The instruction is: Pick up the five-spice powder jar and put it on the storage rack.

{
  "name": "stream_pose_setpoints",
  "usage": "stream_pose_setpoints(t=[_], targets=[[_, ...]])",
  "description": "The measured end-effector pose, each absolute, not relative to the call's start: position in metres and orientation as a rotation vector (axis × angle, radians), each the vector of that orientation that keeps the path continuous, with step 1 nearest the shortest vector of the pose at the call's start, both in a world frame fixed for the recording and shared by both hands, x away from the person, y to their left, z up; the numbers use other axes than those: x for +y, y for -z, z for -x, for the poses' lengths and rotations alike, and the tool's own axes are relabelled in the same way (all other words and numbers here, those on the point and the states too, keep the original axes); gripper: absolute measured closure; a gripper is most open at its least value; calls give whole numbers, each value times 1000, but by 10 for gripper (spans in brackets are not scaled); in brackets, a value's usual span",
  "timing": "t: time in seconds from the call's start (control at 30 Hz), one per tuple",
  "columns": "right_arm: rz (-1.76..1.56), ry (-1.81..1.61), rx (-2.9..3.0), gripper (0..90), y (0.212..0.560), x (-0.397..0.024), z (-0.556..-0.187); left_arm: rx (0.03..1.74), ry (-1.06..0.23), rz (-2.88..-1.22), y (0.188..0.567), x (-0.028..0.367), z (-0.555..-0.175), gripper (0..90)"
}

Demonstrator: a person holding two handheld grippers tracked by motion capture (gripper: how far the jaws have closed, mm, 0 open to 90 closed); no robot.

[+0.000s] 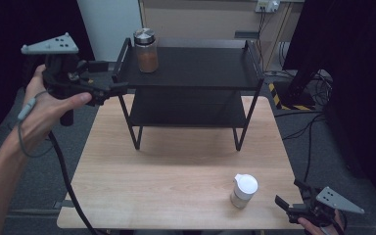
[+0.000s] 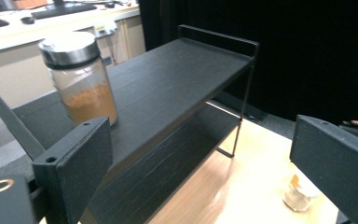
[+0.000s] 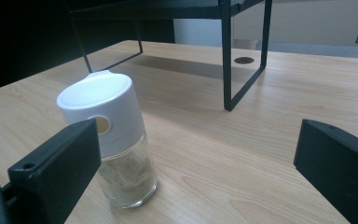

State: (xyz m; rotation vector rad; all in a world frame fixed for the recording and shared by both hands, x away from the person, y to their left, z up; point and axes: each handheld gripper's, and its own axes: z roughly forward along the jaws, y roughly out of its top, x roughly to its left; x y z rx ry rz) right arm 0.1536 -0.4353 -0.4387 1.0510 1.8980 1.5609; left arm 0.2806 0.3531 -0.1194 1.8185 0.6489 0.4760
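Left tongs (image 1: 115, 88) gaped wide beside the black two-tier metal shelf (image 1: 191, 63); right tongs (image 1: 289, 196) stood wide near the white-capped glass shaker (image 1: 244, 191) on the wooden desk (image 1: 176, 171).

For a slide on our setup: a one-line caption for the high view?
Open left gripper beside a black shelf holding a spice jar; white-capped shaker near the right gripper.

Overhead light, moderate. Desk (image 1: 176, 166) evenly lit; surroundings dark, near black. Soft shadow beneath the rack (image 1: 191, 83) on the wood. Glare on the white shaker cap (image 3: 98, 95). Left gripper view soft, slightly blurred (lower edge worst); near fingers (image 3: 51, 172) defocused.
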Motion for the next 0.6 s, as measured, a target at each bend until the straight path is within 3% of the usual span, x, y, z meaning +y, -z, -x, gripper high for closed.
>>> stream_pose_setpoints(t=[0.6], targets=[[-1044, -1559, 1901, 10, 438, -435, -153, 613, -582, -1805, 214, 361, -241, 39]])
